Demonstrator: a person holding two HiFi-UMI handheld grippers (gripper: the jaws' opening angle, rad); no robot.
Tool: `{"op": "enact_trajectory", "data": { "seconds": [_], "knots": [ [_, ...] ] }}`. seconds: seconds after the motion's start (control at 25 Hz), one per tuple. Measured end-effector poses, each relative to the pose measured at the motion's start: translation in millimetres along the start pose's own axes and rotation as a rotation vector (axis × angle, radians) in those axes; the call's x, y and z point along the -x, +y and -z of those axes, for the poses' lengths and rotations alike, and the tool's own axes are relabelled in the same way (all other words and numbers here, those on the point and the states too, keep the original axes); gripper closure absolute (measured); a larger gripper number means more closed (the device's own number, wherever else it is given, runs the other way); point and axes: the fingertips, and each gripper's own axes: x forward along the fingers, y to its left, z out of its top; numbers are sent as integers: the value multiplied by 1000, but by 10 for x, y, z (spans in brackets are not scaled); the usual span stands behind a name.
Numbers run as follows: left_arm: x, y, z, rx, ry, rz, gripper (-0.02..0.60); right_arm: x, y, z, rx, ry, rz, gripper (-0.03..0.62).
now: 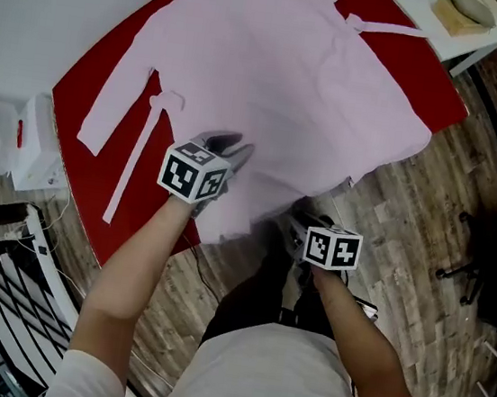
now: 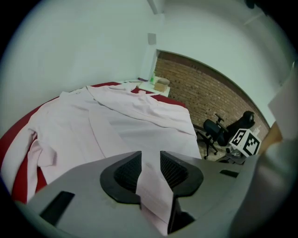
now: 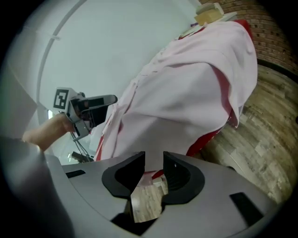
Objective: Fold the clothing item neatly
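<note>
Two grippers, both with jaws parted. The left gripper (image 2: 150, 160) has a fold of the pink garment (image 1: 281, 88) lying loose between its jaws. The right gripper (image 3: 153, 163) is empty, just short of the overhanging hem. The garment lies spread across the red table (image 1: 73, 97).

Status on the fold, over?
Left tongs open, pale pink cloth garment in the gap. Right tongs open, empty. Garment spread unfolded over red table, hem overhanging. No obstruction seen.
</note>
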Motion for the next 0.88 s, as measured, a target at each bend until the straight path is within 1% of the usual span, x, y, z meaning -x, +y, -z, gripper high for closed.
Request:
{"op": "enact_trajectory", "data": {
  "seconds": [0.08, 0.12, 0.2, 0.28, 0.4, 0.56, 0.72, 0.88],
  "knots": [
    [-141, -2, -30, -42, 29, 15, 471, -41, -148, 18, -36, -26, 23, 493],
    [-199, -13, -39, -57, 43, 24, 471, -49, -186, 15, -59, -42, 20, 491],
    [-274, -33, -57, -74, 57, 39, 471, -43, -181, -6, -102, -74, -10, 481],
    [-289, -19, -91, -82, 58, 44, 471, -8, -105, -40, -109, -90, -42, 471],
    [-254, 89, -143, -90, 68, 26, 471, 36, 102, -68, -55, -87, -81, 471],
    [-235, 276, -178, -86, 107, -13, 469, 32, 448, -64, 63, -78, -123, 471],
    [-267, 457, -195, -70, 151, -46, 460, -30, 729, -46, 154, -67, -156, 471],
    [-355, 546, -201, -42, 187, -63, 446, -126, 903, 22, 206, -46, -181, 471]
  ]
}}
